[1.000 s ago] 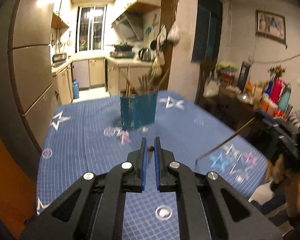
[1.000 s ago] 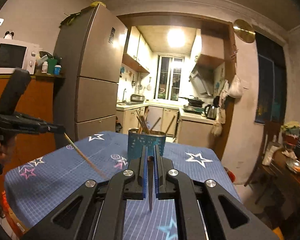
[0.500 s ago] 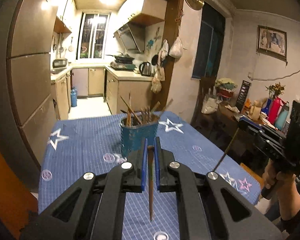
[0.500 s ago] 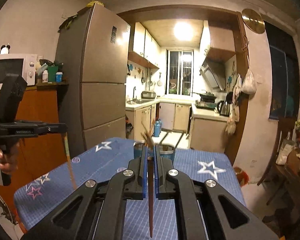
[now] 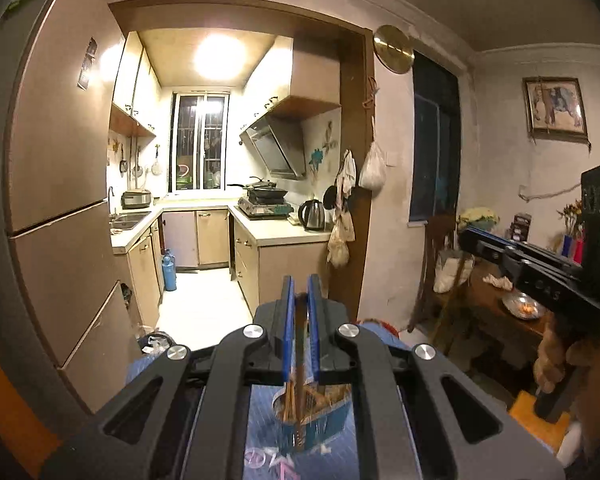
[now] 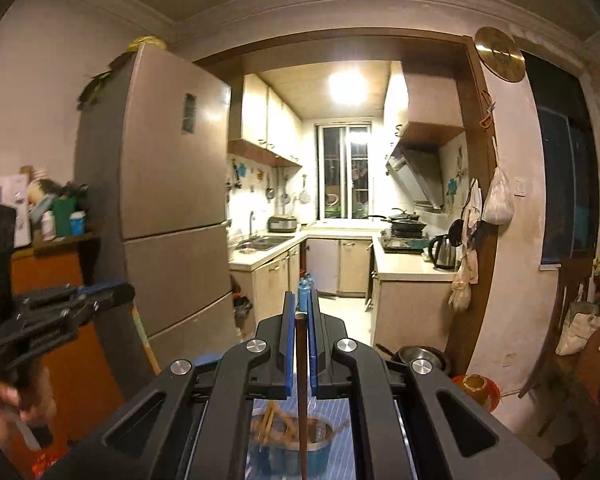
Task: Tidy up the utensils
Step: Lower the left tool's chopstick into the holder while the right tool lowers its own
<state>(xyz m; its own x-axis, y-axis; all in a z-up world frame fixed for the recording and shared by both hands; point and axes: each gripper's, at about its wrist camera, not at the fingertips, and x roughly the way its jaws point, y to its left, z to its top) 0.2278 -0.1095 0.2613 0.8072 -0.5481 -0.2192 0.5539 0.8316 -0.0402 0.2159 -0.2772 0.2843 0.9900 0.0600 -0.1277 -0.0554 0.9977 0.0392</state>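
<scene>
My left gripper (image 5: 301, 292) is shut on a brown chopstick (image 5: 300, 384) that hangs straight down over the blue utensil cup (image 5: 314, 420), which holds several wooden sticks. My right gripper (image 6: 300, 310) is shut on a dark chopstick (image 6: 302, 400) that hangs down over the same blue cup (image 6: 296, 450). Both grippers are raised above the cup. The right gripper also shows in the left wrist view (image 5: 466, 238), and the left gripper in the right wrist view (image 6: 124, 290) with its chopstick (image 6: 146, 340).
The cup stands on a table with a blue star-patterned cloth (image 5: 260, 452). A tall fridge (image 6: 168, 216) stands at the left. The kitchen doorway lies ahead. A cluttered side table (image 5: 512, 308) and a chair (image 5: 440, 264) stand at the right.
Both grippers have risen and come in over the cup, each with its chopstick now hanging vertically; the table has dropped to the bottom of both views.
</scene>
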